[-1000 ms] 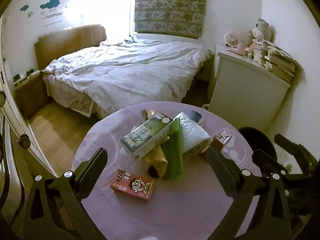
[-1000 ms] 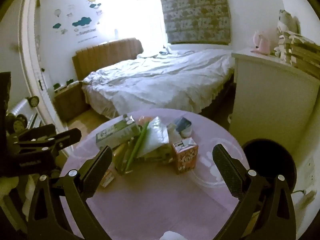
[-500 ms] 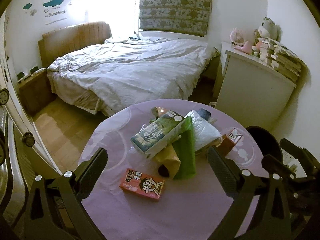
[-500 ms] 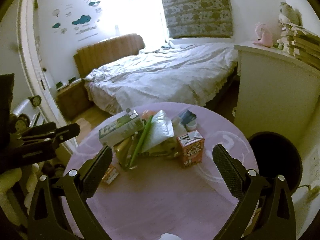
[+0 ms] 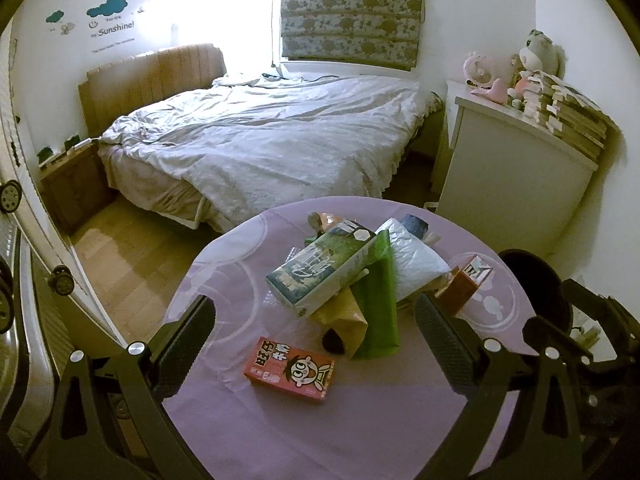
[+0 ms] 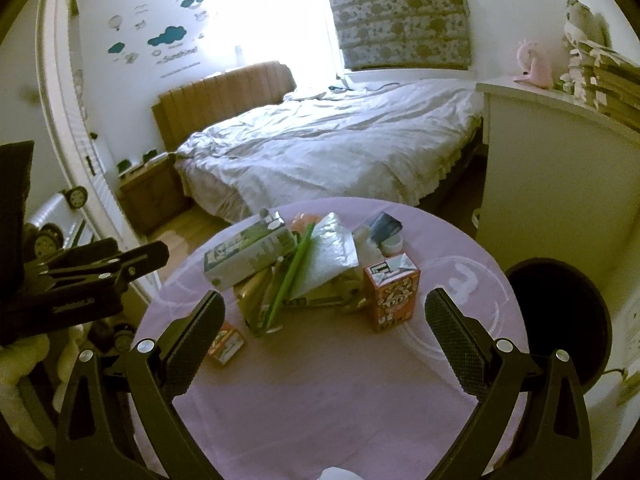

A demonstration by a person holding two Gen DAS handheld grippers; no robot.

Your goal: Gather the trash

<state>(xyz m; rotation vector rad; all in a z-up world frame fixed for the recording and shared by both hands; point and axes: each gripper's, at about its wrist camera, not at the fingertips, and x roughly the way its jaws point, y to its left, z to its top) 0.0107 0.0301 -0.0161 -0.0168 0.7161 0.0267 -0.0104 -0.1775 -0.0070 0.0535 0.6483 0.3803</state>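
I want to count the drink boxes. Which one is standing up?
The orange box at the right edge of the pile. It stands upright with its folded top up; the red box lies flat, and the green carton rests tilted on the pile.

Tablecloth [image 5: 360, 420]: lilac, with faint white rings
Flat carton [image 5: 290, 370]: red, cartoon face, yellow characters
Upright carton [image 6: 392, 292]: orange, white-and-black top
Milk carton [image 5: 324, 266]: green and white
Folded sheet [image 5: 376, 308]: bright green
Paper bag [image 5: 344, 316]: mustard yellow
Blind [image 5: 352, 12]: grey-blue, pale floral bands
Bedding [image 5: 260, 140]: white
Headboard [image 5: 152, 76]: tan, ribbed
Bin [image 6: 560, 320]: black
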